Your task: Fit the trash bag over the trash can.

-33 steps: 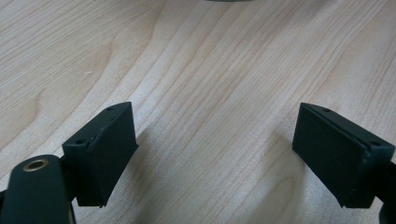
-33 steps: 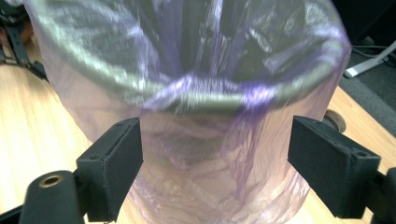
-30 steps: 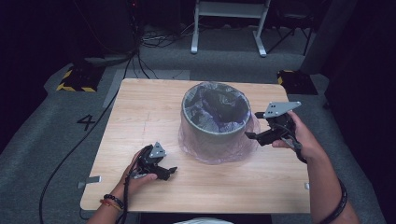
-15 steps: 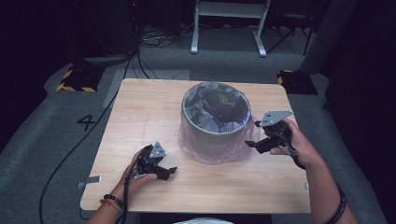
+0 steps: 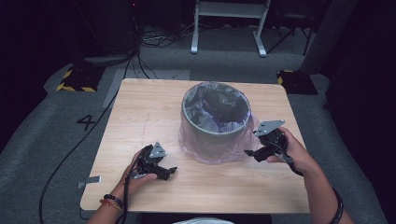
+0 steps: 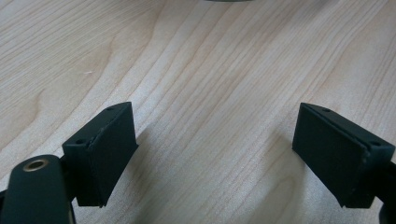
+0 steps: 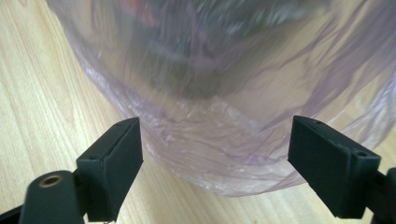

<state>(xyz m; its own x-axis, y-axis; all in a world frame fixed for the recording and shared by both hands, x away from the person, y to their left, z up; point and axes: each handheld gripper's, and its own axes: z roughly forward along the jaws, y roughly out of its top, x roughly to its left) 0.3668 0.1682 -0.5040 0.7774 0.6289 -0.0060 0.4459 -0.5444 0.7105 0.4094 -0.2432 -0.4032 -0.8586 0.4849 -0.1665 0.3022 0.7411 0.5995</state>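
High view shows a grey bin (image 5: 215, 123) standing near the middle of the desk (image 5: 140, 112), lined with a thin, clear-purplish plastic bag (image 5: 212, 151) whose loose skirt is folded down over the outside and pools on the wood around the base. The right gripper (image 5: 254, 153) sits low at the bin's right side, jaws apart, its tips just at the edge of that skirt; in the right gripper view the bag's hem (image 7: 210, 158) bulges between the two open jaws with nothing pinched yet. The left gripper (image 5: 172, 171) rests on the desk in front of the bin, to its left, well short of the bag, jaws also wide apart over bare wood, as the left gripper view confirms. The step in hand looks like taking hold of the bag's lower edge on the right. To do it well, the right gripper should slide in a little deeper so both pads bracket a doubled fold of film rather than its very rim, then close squarely; thin plastic slips easily. Keeping the jaws off the desk surface should avoid scraping, and the left gripper could steady the bin's opposite side before any pull.
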